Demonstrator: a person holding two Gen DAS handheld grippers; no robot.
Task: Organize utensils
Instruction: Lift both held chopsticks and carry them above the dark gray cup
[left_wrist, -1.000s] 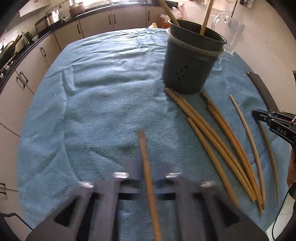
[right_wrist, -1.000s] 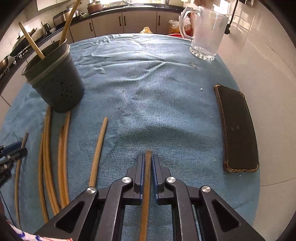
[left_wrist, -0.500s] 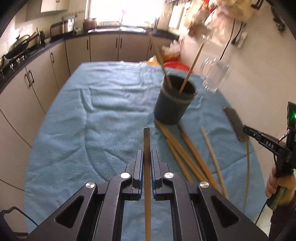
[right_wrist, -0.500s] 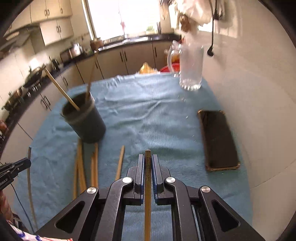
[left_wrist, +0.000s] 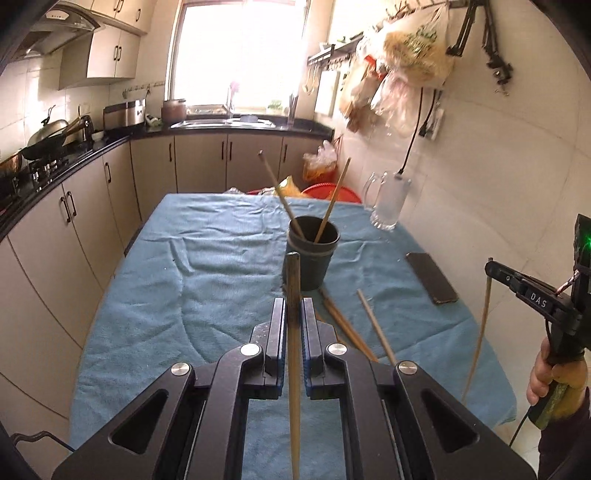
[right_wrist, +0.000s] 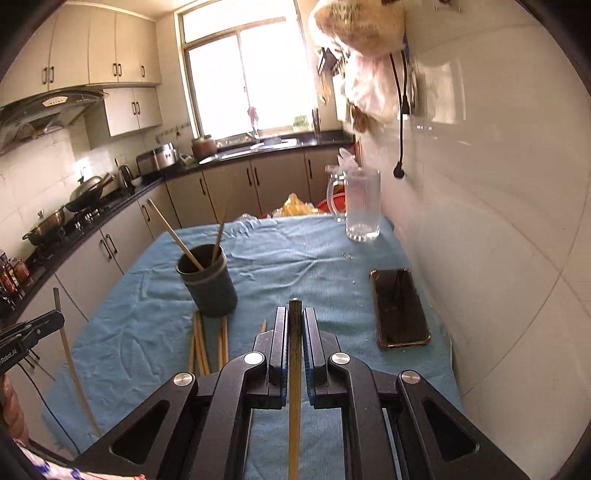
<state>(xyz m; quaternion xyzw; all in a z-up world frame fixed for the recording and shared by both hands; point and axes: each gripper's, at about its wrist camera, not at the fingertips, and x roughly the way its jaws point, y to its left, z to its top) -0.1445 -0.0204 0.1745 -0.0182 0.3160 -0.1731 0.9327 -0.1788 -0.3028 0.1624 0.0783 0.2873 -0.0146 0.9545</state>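
My left gripper (left_wrist: 293, 314) is shut on a wooden chopstick (left_wrist: 293, 332) and holds it high above the table. My right gripper (right_wrist: 295, 325) is shut on another wooden chopstick (right_wrist: 294, 369), also lifted. The dark grey holder (left_wrist: 309, 254) stands on the blue towel (left_wrist: 203, 280) with two chopsticks leaning in it; it also shows in the right wrist view (right_wrist: 208, 284). Several loose chopsticks (left_wrist: 373, 325) lie on the towel in front of the holder, also in the right wrist view (right_wrist: 201, 343). Each gripper shows in the other's view, the right one (left_wrist: 495, 271) and the left one (right_wrist: 48, 321).
A black phone (right_wrist: 399, 308) lies at the towel's right side near the tiled wall. A glass mug (right_wrist: 362, 206) stands at the far right. Kitchen cabinets (left_wrist: 55, 236) and a stove run along the left. Bags hang on the wall (left_wrist: 406, 62).
Both grippers have risen well above the table with their chopsticks and tilted up, so the table looks farther and the kitchen comes into view. Their grips have not changed.
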